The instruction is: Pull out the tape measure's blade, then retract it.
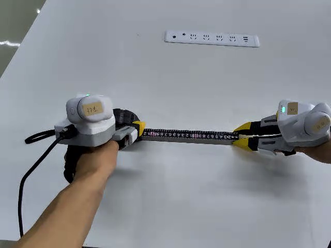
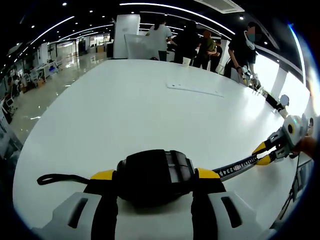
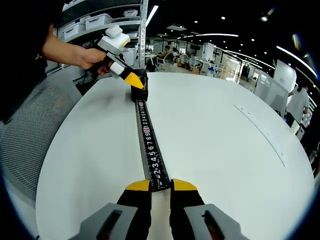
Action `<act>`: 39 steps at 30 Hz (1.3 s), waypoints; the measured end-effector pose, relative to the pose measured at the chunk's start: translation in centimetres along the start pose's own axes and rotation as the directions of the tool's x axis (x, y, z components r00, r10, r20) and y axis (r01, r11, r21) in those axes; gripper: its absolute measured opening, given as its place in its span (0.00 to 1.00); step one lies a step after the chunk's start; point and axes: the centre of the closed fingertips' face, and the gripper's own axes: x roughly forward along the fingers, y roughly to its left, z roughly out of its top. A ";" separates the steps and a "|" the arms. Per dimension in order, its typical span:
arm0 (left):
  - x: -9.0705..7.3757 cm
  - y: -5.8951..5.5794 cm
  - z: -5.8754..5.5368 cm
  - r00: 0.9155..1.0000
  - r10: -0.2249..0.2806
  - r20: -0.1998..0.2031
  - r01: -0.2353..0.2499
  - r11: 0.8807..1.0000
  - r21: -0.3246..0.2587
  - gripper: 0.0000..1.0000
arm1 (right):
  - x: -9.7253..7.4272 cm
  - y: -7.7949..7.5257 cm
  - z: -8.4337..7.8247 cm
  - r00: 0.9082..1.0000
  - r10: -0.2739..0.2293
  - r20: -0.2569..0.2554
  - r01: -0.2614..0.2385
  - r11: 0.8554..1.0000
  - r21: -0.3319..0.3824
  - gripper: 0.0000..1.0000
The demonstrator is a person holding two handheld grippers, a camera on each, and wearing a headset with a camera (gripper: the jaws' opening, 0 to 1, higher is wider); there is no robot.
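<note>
The black tape measure case point(image 1: 125, 120) point(image 2: 155, 175) lies on the white table, with my left gripper point(image 1: 135, 132) point(image 2: 155, 176) shut on it, yellow tips on either side. Its dark numbered blade point(image 1: 187, 135) point(image 3: 150, 147) point(image 2: 236, 167) runs out straight across the table to the right. My right gripper point(image 1: 242, 135) point(image 3: 161, 186) is shut on the blade's end. In the right gripper view the case point(image 3: 141, 91) sits at the far end of the blade, held by the left gripper point(image 3: 133, 80). The right gripper point(image 2: 264, 153) also appears at the right of the left gripper view. A black wrist strap point(image 2: 62, 178) trails from the case.
A white power strip point(image 1: 212, 38) point(image 2: 195, 89) lies flat at the far side of the table. A black cable point(image 1: 32, 170) runs from the left gripper toward the table's near edge. Several people stand beyond the far end of the table point(image 2: 125, 100) in the left gripper view.
</note>
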 end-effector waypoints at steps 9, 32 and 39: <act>0.0 0.0 0.0 1.000 -0.012 -0.003 0.012 1.000 -0.001 0.54 | 0.0 0.1 0.0 1.000 0.005 0.001 -0.005 1.000 0.001 0.10; -0.1 0.0 0.0 0.999 -0.035 -0.002 0.035 0.999 -0.005 0.54 | 0.1 0.2 0.0 1.000 0.013 -0.004 -0.013 1.000 0.006 0.10; -0.1 -0.1 0.0 0.999 -0.043 -0.003 0.043 0.999 -0.007 0.54 | 0.5 0.1 0.4 1.000 0.017 -0.004 -0.017 1.000 0.004 0.10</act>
